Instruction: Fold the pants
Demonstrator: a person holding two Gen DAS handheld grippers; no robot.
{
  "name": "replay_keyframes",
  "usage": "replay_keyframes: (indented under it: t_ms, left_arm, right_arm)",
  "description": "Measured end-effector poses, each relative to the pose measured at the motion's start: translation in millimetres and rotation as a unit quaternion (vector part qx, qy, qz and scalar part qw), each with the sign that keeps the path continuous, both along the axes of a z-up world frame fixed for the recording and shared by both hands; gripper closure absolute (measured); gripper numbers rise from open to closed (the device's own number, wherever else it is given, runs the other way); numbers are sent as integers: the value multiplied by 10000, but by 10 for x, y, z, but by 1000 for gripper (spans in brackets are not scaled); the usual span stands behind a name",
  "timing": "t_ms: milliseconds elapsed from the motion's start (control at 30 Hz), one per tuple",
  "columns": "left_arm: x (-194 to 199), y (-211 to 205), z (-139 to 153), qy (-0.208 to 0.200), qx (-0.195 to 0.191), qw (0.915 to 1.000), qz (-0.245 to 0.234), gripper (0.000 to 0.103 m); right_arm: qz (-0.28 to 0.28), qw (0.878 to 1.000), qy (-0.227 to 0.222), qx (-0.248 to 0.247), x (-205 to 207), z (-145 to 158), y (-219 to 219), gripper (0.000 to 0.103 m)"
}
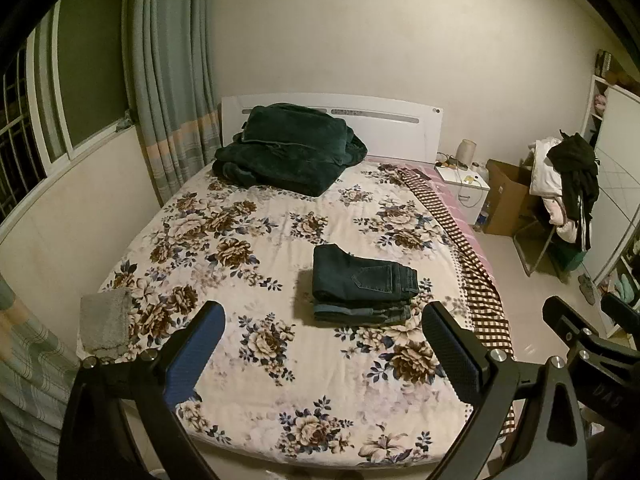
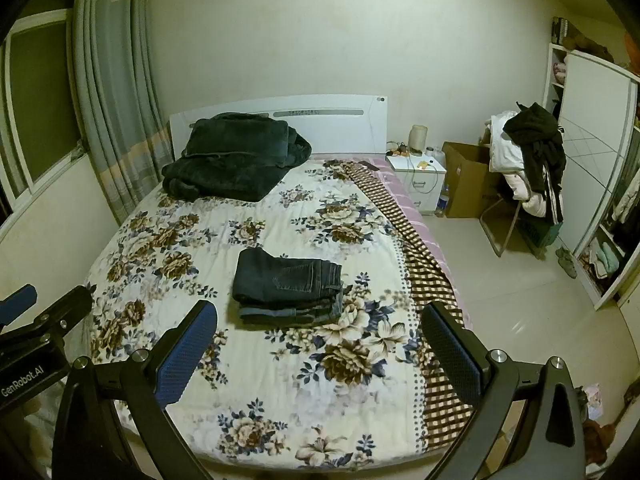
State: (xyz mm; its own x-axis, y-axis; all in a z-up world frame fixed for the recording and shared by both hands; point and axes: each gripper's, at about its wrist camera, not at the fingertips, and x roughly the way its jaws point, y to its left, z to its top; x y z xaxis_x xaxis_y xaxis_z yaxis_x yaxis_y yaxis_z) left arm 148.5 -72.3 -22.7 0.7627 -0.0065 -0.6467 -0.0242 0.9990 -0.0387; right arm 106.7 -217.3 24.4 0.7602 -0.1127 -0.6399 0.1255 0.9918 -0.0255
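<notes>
The jeans (image 1: 362, 284) are lying folded into a compact stack on the flowered bedspread (image 1: 248, 240), right of the middle, so the folding is looking finished; the left gripper (image 1: 324, 344) and right gripper (image 2: 320, 340) are hanging spread wide, gripping nothing, well short of them

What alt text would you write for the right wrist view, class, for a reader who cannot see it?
A folded stack of dark jeans lies on a floral bedspread, beyond the open, empty right gripper. A dark green blanket is heaped by the white headboard; the left gripper shows at the left edge.
</notes>
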Motion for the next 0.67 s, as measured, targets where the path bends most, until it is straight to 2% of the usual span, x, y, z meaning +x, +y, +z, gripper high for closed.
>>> replay_keyframes:
  t_ms: [667]
  left_arm:
    - [-51,-76,-21,-38,44,10000,-18,2]
  right_arm:
    - [-2,10000,14,36,-20,-35,-3,0]
